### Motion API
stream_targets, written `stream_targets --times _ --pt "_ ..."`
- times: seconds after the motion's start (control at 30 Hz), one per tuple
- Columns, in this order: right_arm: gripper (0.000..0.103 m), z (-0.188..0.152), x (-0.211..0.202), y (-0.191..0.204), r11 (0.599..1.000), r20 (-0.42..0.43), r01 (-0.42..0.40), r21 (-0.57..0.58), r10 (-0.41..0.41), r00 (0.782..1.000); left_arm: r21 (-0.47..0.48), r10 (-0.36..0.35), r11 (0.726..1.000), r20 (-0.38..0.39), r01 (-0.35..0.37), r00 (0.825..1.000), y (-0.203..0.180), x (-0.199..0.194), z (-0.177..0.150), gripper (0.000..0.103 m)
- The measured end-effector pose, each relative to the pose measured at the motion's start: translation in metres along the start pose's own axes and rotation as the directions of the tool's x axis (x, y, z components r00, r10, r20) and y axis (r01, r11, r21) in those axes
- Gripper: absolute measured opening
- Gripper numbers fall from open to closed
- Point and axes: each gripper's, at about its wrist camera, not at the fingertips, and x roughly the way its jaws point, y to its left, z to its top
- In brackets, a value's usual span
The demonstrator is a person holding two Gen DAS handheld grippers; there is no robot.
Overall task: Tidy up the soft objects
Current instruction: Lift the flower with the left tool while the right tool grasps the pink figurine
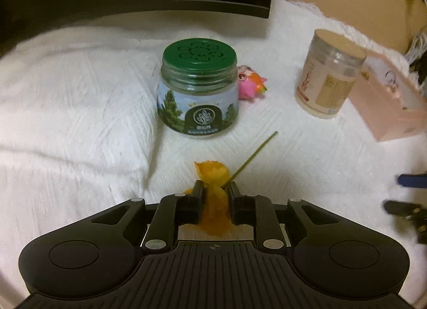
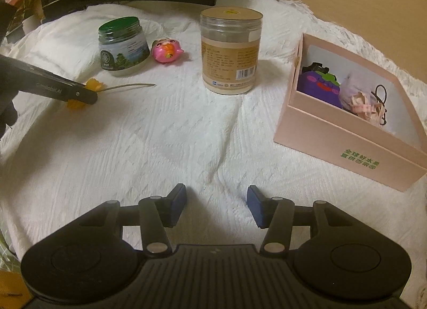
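A white textured cloth point(image 2: 186, 135) covers the work surface. The pink box point(image 2: 333, 133) at its right edge is the landmark. Inside the box lie a purple plush point(image 2: 319, 83), a pale fabric bundle point(image 2: 355, 101) and a hair tie point(image 2: 381, 95): those appear done. Well left of the box, the left gripper point(image 1: 214, 189) is clamped on the orange flower point(image 1: 213, 175), its stem point(image 1: 253, 154) pointing toward the box. A pink toy point(image 2: 166, 51) remains further left, beside the green-lidded jar point(image 2: 122, 46). The right gripper point(image 2: 216, 202), left of the box, stands apart and empty.
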Motion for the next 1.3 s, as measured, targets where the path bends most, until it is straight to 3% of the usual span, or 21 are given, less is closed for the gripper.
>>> stream_targets --times 0.1,0.23,0.33,0.47,0.6,0.73,0.87,1.0,1.1,1.17,1.3 --pt "0.050 0.007 -0.003 0.003 0.999 -0.015 -0.012 -0.049 0.011 1.000 -0.065 -0.021 0.998 0.040 0.024 0.999 0.005 -0.014 -0.006 0.020" --pt "0.050 0.034 -0.015 0.003 0.996 0.025 -0.059 -0.072 0.061 0.998 -0.149 -0.037 0.988 0.086 0.050 0.996 0.013 -0.032 -0.011 0.020" --pt "0.050 0.079 -0.026 -0.002 0.984 0.038 -0.177 -0.030 0.178 0.983 -0.189 -0.041 0.980 0.104 0.060 0.994 0.018 -0.044 -0.009 0.020" --pt "0.050 0.159 -0.045 0.001 0.964 0.065 -0.257 -0.074 0.262 0.963 -0.284 0.001 0.958 0.140 0.039 0.990 0.031 -0.064 0.000 0.020" --pt "0.050 0.232 -0.030 0.017 0.923 -0.063 -0.322 -0.209 0.316 0.947 -0.385 -0.018 0.918 0.191 0.092 0.981 0.051 -0.078 0.002 0.020" --pt "0.050 0.253 0.017 0.046 0.864 -0.173 -0.253 -0.436 0.195 0.965 -0.480 0.032 0.874 0.193 0.066 0.981 0.058 -0.085 -0.007 0.020" --pt "0.050 0.253 0.070 0.063 0.805 -0.302 -0.276 -0.525 0.126 0.945 -0.534 0.038 0.843 0.182 0.066 0.983 0.053 -0.080 -0.021 0.020" --pt "0.050 0.246 0.105 0.078 0.737 -0.359 -0.286 -0.613 0.062 0.931 -0.557 0.061 0.829 0.179 0.050 0.982 0.052 -0.077 -0.027 0.020" --pt "0.050 0.238 0.119 0.084 0.711 -0.376 -0.276 -0.647 0.017 0.926 -0.544 0.063 0.838 0.169 0.040 0.984 0.054 -0.076 -0.026 0.020" --pt "0.050 0.236 0.124 0.085 0.692 -0.354 -0.251 -0.677 -0.007 0.935 -0.549 0.068 0.835 0.173 0.039 0.983 0.055 -0.076 -0.029 0.020" --pt "0.050 0.236 0.139 0.088 0.708 -0.362 -0.254 -0.659 -0.002 0.932 -0.552 0.047 0.832 0.169 0.055 0.984 0.059 -0.068 -0.027 0.020"
